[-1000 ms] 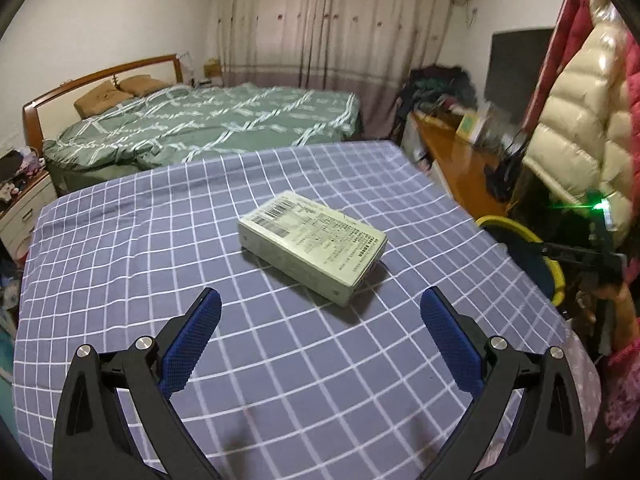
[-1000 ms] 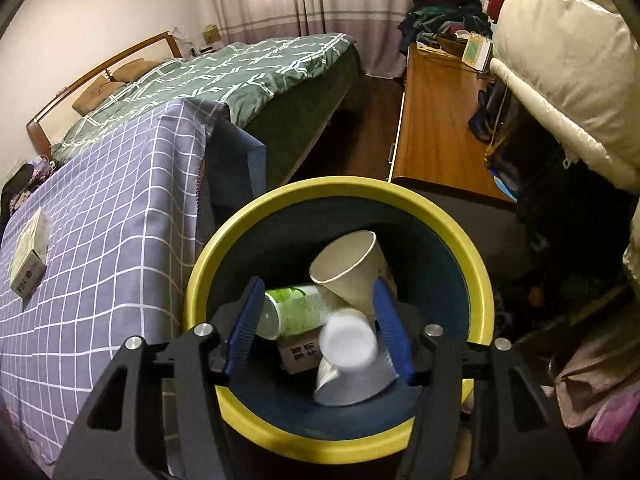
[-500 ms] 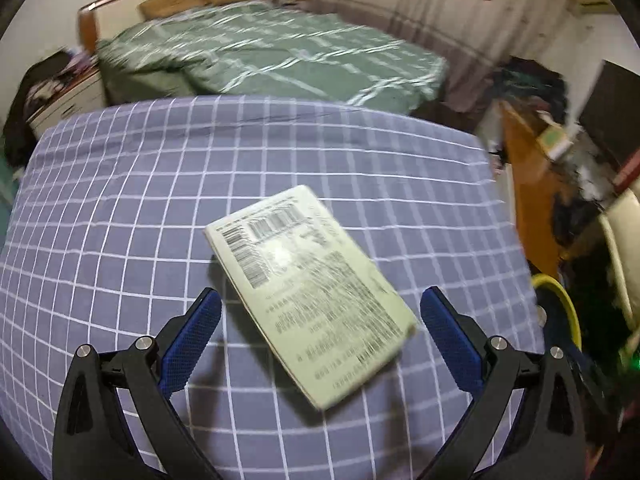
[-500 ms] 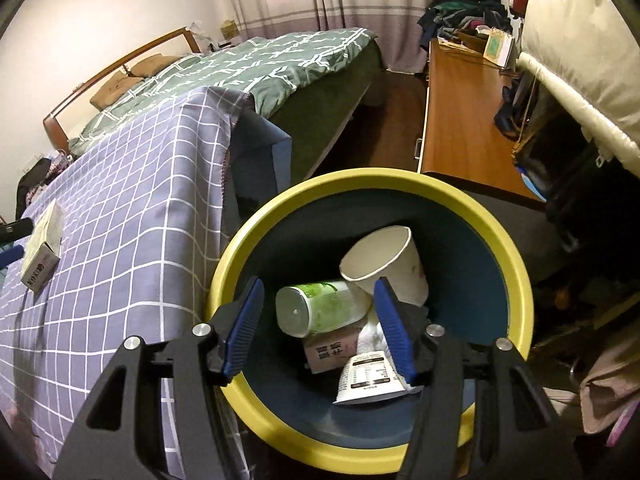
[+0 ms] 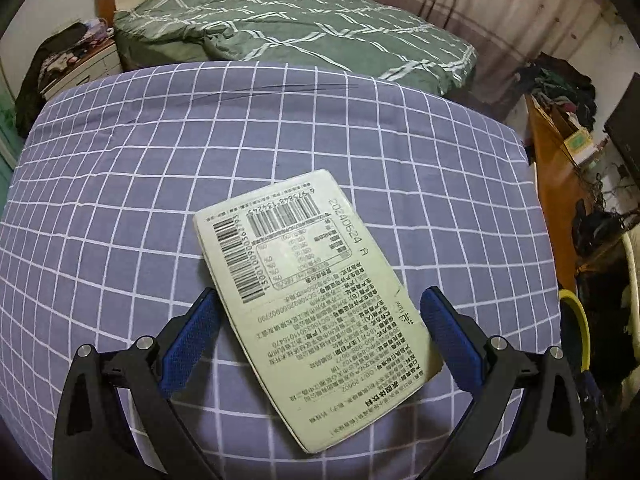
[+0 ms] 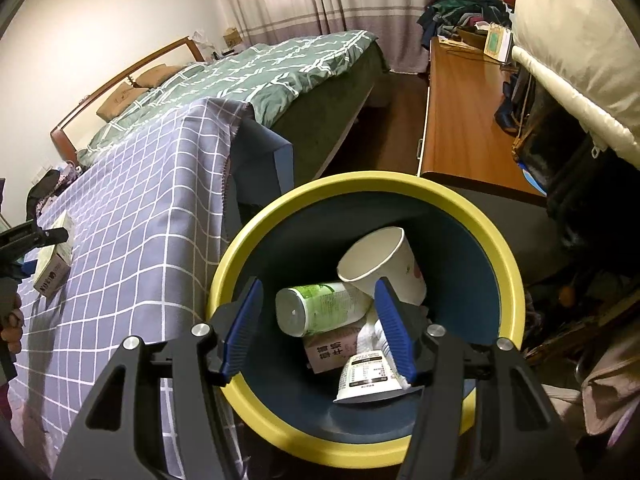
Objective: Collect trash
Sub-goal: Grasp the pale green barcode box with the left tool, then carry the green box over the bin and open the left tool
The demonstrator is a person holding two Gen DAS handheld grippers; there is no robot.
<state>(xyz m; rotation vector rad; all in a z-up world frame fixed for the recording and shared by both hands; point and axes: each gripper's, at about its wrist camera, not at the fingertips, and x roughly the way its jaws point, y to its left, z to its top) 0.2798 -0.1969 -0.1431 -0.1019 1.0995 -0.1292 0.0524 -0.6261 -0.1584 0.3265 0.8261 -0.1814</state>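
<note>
left wrist view:
my left tongs [image 5: 320, 334]: spread wide, the blue pads on either side of the near half of the box, a gap showing at each pad, nothing pinched.
box [image 5: 308, 300]: pale green carton lying flat on the checked cloth, printed face up with barcodes and a date stamp, long axis running from 11 o'clock to 5 o'clock.
checked cloth [image 5: 120, 184]: purple with a white grid, covering the table; a crease line near its far edge at 12 o'clock.
bed [image 5: 288, 36]: green quilt beyond the table at 12 o'clock.
bin rim: only a thin yellow arc [image 5: 578, 320] at 3 o'clock; its contents are hidden from here.

right wrist view:
my right tongs [image 6: 318, 328]: parted, empty, hanging over the mouth of the bin.
bin [image 6: 508, 264]: yellow rim, dark blue inside, standing on the floor just beside the table's draped corner.
in the bin: a white paper cup [image 6: 384, 266] tipped on its side, a green-and-white can [image 6: 320, 308] lying beside it, a small carton [image 6: 332, 350] under them, and a crumpled label wrapper [image 6: 370, 372] at 5 o'clock.
box again [image 6: 54, 264]: seen side-on at 9 o'clock on the cloth, well apart from the bin, with my left tongs [image 6: 34, 236] reaching over it; this view shows its printed side wall, which the other does not.
wooden desk [image 6: 464, 120]: at 1 o'clock past the bin.
</note>
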